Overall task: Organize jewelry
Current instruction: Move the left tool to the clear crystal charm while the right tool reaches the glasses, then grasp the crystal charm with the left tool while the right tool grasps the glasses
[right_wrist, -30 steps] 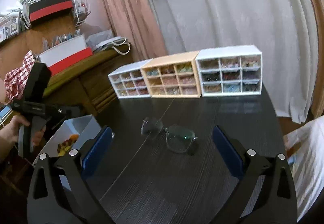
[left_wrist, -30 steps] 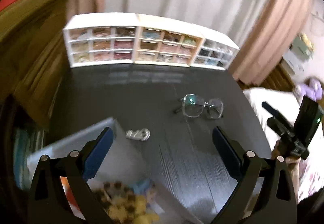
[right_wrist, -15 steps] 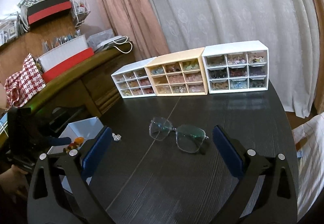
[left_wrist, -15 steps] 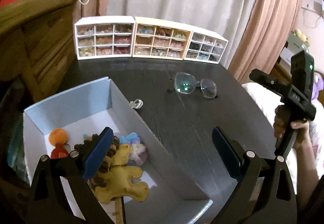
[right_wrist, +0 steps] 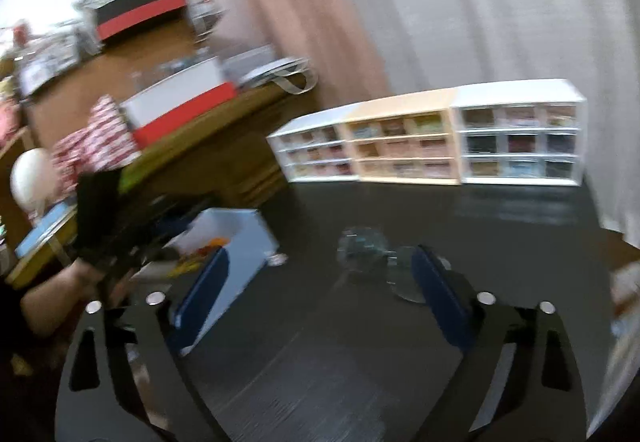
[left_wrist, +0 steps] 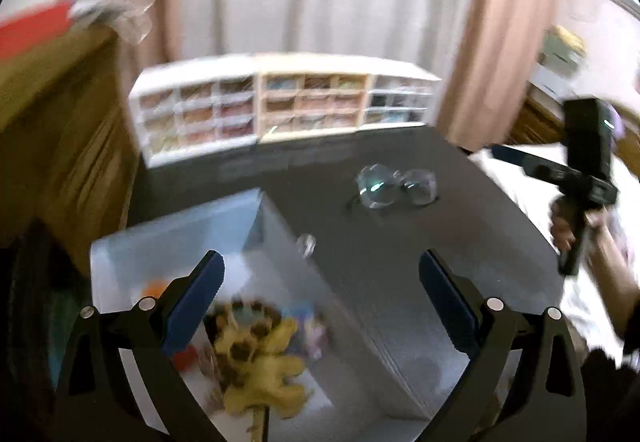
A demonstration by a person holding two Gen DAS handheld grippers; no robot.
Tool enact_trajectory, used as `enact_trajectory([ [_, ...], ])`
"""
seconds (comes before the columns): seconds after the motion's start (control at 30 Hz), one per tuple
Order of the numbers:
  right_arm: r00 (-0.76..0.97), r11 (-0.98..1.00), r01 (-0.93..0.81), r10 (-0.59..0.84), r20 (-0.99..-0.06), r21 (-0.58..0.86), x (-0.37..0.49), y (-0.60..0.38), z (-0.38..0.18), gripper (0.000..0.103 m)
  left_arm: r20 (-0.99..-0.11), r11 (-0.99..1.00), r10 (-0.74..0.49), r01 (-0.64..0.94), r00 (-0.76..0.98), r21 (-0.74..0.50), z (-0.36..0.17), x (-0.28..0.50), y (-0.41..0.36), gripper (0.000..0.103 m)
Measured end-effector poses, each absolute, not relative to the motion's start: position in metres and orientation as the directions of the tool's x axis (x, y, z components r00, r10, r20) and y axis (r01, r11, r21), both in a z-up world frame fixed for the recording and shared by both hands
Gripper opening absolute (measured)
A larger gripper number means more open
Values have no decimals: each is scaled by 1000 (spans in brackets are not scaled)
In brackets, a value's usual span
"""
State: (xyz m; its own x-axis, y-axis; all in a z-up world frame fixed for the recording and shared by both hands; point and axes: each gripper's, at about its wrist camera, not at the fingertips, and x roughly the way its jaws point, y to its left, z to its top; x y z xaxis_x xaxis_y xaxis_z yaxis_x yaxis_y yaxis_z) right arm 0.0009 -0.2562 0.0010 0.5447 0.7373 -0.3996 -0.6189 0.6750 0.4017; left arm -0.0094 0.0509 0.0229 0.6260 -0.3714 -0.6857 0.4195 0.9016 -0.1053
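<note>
Both views are blurred by motion. A small clear jewelry piece (left_wrist: 307,244) lies on the black table beside a pale blue open box (left_wrist: 176,230); it also shows in the right wrist view (right_wrist: 277,259). Three small drawer cabinets (left_wrist: 280,102) stand in a row at the table's far edge, also in the right wrist view (right_wrist: 432,138). My left gripper (left_wrist: 320,290) is open and empty above the box's near corner. My right gripper (right_wrist: 320,286) is open and empty, held above the table in front of the glasses (right_wrist: 376,258).
The blue box holds a yellow plush toy (left_wrist: 256,358) and other small items. Eyeglasses (left_wrist: 394,186) lie mid-table. A wooden sideboard (left_wrist: 52,146) stands left of the table, with red and white boxes (right_wrist: 180,110) on it. Curtains hang behind.
Both cameras are moving fast. The left gripper has shifted right and forward over the box. The right gripper has swung left and moved down toward the glasses. Both stay open.
</note>
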Motion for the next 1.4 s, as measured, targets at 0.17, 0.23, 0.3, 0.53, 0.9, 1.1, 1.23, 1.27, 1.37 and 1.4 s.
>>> enact_trajectory([
  [0.17, 430, 599, -726, 778, -458, 338, 37, -248, 20, 81, -750, 800, -416, 599, 514, -33, 48, 24, 24, 98],
  [0.23, 394, 580, -761, 769, -503, 292, 48, -241, 20, 77, -775, 727, -454, 686, 440, -36, 49, 36, 13, 98],
  [0.3, 327, 548, -793, 752, -572, 267, 63, -231, 14, 73, -818, 630, -450, 777, 358, -7, 41, 48, -1, 98],
  [0.53, 124, 483, -827, 658, -742, 289, 113, -202, -20, 56, -967, 409, -186, 909, 174, 85, -16, 82, -42, 95],
  [0.9, 100, 469, -797, 725, -682, 382, 155, -209, -25, 57, -999, 352, 41, 936, -6, 9, -53, 121, -47, 59],
  [1.1, 77, 461, -781, 740, -669, 420, 166, -206, -32, 57, -995, 306, 96, 952, -37, -6, -69, 116, -47, 57],
  [1.23, 39, 447, -791, 718, -695, 418, 171, -199, -33, 56, -987, 310, 153, 951, -56, -6, -82, 117, -44, 52],
  [1.27, 21, 436, -799, 709, -705, 414, 171, -196, -33, 53, -987, 327, 148, 945, -69, -17, -82, 119, -42, 50],
  [1.37, -29, 401, -817, 690, -723, 414, 173, -189, -34, 50, -989, 353, 130, 935, -73, -22, -81, 126, -41, 42],
  [1.4, -44, 395, -814, 689, -723, 426, 175, -188, -36, 50, -990, 352, 124, 936, -72, -24, -82, 129, -40, 41],
])
